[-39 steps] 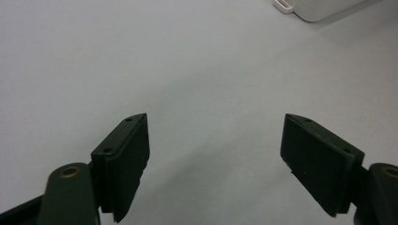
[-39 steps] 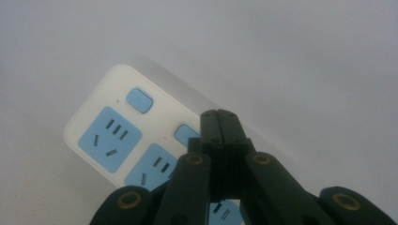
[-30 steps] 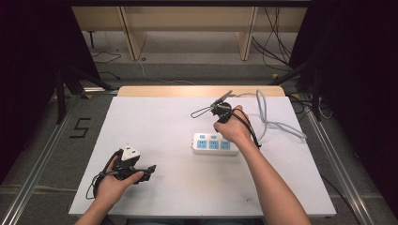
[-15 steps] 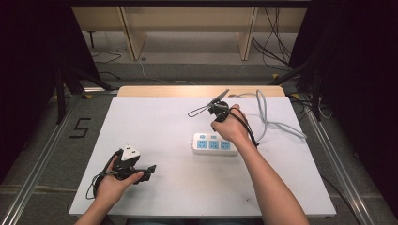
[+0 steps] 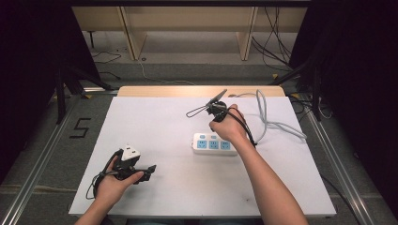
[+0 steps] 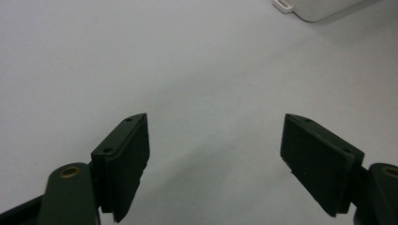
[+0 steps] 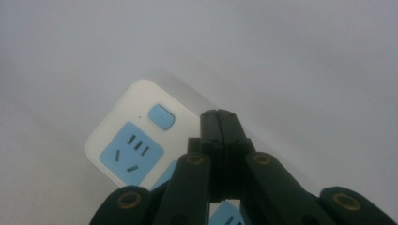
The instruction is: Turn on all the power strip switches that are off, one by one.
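From my seat I see a white table top [image 5: 178, 187] with a strip of bare wood [image 5: 187, 91] along its far edge. A black figure 5 [image 5: 80, 127] is marked on the grey floor to its left, and metal rails [image 5: 44, 154] run along the floor on both sides. Beyond the table stands a pale wooden shelf frame [image 5: 133, 33], with loose black cables [image 5: 108, 58] on the floor beside it. Dark curtains [image 5: 28, 70] close both flanks.
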